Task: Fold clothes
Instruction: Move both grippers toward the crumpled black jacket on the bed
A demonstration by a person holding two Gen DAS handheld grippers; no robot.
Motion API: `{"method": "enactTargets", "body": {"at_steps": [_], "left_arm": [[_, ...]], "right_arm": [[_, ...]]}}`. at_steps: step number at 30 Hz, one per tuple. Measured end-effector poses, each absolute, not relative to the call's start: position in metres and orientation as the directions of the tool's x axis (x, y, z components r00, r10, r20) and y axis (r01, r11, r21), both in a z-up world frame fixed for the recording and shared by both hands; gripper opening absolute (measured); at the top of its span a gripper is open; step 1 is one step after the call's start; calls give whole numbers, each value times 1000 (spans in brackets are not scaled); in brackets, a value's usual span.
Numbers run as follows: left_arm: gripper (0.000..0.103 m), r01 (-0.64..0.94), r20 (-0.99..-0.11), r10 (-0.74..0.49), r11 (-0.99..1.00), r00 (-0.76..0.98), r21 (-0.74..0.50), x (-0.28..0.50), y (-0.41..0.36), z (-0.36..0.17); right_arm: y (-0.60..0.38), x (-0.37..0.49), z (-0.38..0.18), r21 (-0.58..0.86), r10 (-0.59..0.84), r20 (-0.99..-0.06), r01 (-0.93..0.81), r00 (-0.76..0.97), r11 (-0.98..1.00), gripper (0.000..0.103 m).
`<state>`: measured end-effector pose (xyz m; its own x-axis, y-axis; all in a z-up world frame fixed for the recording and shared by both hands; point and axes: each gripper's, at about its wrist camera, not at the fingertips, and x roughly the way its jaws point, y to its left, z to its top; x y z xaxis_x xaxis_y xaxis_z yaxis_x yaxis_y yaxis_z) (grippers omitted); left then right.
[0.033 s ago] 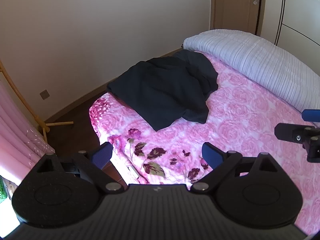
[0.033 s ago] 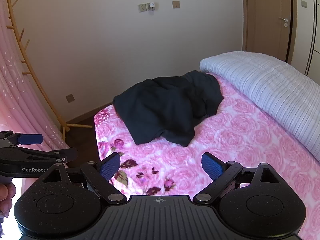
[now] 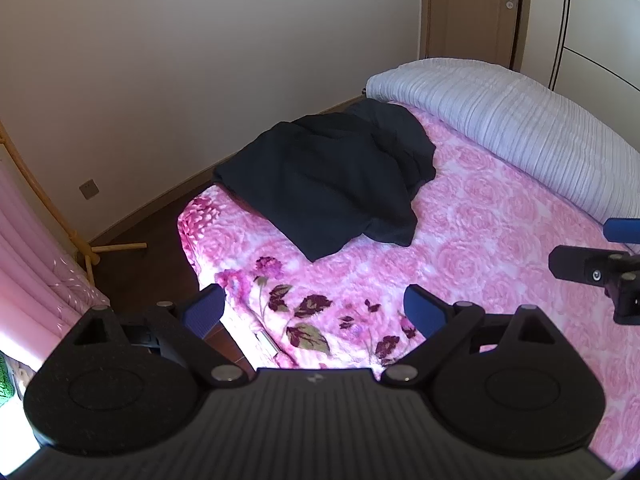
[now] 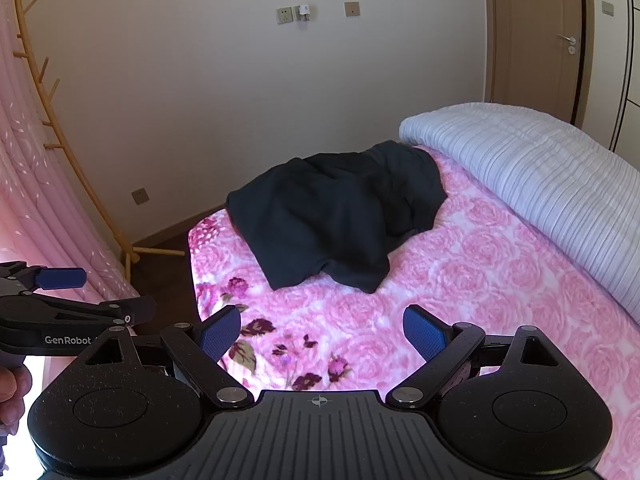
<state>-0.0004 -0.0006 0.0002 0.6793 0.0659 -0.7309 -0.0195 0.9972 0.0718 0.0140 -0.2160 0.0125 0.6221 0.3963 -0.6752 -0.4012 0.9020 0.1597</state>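
Note:
A dark navy garment (image 3: 336, 180) lies crumpled on the pink floral bed cover (image 3: 480, 264), at the bed's far left side; it also shows in the right wrist view (image 4: 336, 216). My left gripper (image 3: 316, 312) is open and empty, held above the bed's near corner, well short of the garment. My right gripper (image 4: 322, 334) is open and empty, also above the near part of the bed. The right gripper shows at the right edge of the left wrist view (image 3: 600, 256). The left gripper shows at the left edge of the right wrist view (image 4: 80, 296).
A rolled white-lilac quilt (image 3: 520, 120) lies along the bed's far right side. A wooden coat stand (image 4: 80, 140) and pink curtains (image 4: 24, 200) stand at the left. Dark floor (image 3: 132, 264) lies beside the bed. A door (image 4: 536, 32) is at the back right.

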Motion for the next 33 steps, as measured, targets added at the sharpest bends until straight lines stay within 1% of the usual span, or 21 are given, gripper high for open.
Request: {"method": "enactTargets", "body": {"at_steps": [9,33], "left_arm": [[95,-16,-742,52,998,669,55,2,-2,4],[95,-26,-752,46,999,658,38,2,-11,-15]], "right_arm": [[-215,15,9,165,397,-678,-399,619,902,91],[-225,25,1,176,408,-693,-409,595,895,91]]}}
